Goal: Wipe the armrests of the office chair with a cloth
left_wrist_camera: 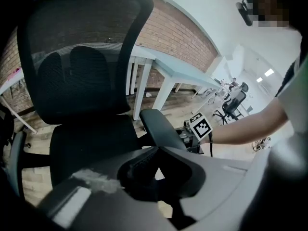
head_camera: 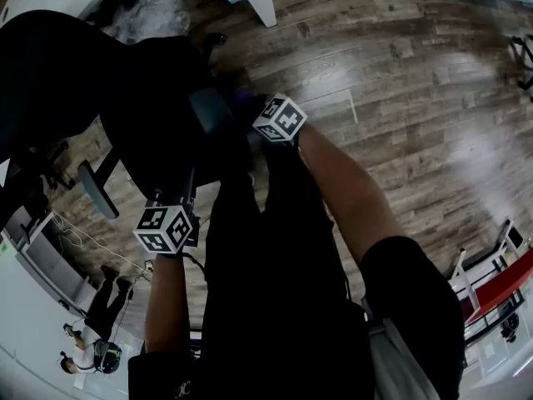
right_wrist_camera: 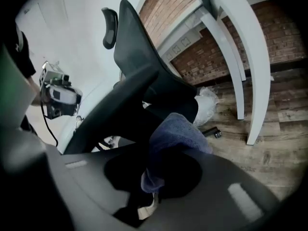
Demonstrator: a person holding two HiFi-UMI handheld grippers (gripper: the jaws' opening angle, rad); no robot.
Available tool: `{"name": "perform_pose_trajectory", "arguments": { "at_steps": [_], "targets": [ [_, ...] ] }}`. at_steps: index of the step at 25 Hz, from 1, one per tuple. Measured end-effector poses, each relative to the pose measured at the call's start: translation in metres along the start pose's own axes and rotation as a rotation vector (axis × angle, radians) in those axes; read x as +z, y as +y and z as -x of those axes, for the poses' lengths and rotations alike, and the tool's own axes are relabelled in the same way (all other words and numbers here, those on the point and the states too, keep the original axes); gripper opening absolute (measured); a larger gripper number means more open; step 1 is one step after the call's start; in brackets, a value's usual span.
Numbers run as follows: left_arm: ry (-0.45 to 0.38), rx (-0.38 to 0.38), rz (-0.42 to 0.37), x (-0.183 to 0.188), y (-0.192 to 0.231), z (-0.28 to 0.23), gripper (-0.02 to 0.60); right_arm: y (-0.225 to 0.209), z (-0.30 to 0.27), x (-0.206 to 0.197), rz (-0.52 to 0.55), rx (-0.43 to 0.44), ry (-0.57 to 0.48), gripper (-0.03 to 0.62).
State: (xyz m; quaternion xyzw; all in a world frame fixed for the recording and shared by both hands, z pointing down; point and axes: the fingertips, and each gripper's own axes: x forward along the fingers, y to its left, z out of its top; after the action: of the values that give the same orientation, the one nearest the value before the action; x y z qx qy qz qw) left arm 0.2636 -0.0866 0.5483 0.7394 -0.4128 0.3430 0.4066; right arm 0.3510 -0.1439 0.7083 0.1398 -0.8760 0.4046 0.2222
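A black mesh-back office chair [head_camera: 125, 98] [left_wrist_camera: 82, 81] stands at the upper left of the head view. My right gripper [head_camera: 243, 104] [right_wrist_camera: 159, 177] is shut on a blue cloth [right_wrist_camera: 175, 134] [head_camera: 247, 100], and the cloth rests against the chair's near armrest [head_camera: 210, 108] [right_wrist_camera: 110, 114] [left_wrist_camera: 161, 129]. The other armrest [head_camera: 96, 188] juts out lower left. My left gripper [head_camera: 190, 180] [left_wrist_camera: 154, 158] hovers in front of the seat [left_wrist_camera: 86, 143], apart from the chair, and its jaws look shut with nothing between them. It shows small in the right gripper view [right_wrist_camera: 60, 95].
A white desk [left_wrist_camera: 159, 88] [right_wrist_camera: 250, 71] stands behind the chair against a brick wall [left_wrist_camera: 168, 32]. A crumpled plastic bag [right_wrist_camera: 207, 105] [head_camera: 150, 15] lies on the wooden floor [head_camera: 400, 98]. Other office chairs [left_wrist_camera: 233, 105] are farther off. The chair's headrest [right_wrist_camera: 109, 20] rises above its back.
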Motion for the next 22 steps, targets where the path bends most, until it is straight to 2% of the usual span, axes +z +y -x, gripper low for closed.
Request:
{"name": "perform_pose_trajectory", "arguments": {
  "at_steps": [2,5,12,17,22],
  "targets": [
    [-0.029,-0.007,-0.009,0.007,-0.003,0.009,0.006,0.002,0.020,0.015,-0.013,-0.026,-0.052,0.072],
    [-0.081,-0.023,-0.021,0.014,-0.004,0.026,0.006,0.005,0.051,0.034,-0.012,-0.112,-0.113,0.072],
    [-0.227,-0.044,-0.057,0.021,0.007,0.070,0.006,0.056,0.134,0.086,0.081,-0.374,-0.301,0.072],
    [-0.315,-0.028,-0.039,-0.010,0.027,0.119,0.006,0.137,0.170,0.098,0.112,-0.516,-0.460,0.074],
    [-0.407,-0.041,-0.049,-0.041,0.036,0.162,0.006,0.213,0.185,0.092,0.174,-0.659,-0.547,0.074]
  ]
}}
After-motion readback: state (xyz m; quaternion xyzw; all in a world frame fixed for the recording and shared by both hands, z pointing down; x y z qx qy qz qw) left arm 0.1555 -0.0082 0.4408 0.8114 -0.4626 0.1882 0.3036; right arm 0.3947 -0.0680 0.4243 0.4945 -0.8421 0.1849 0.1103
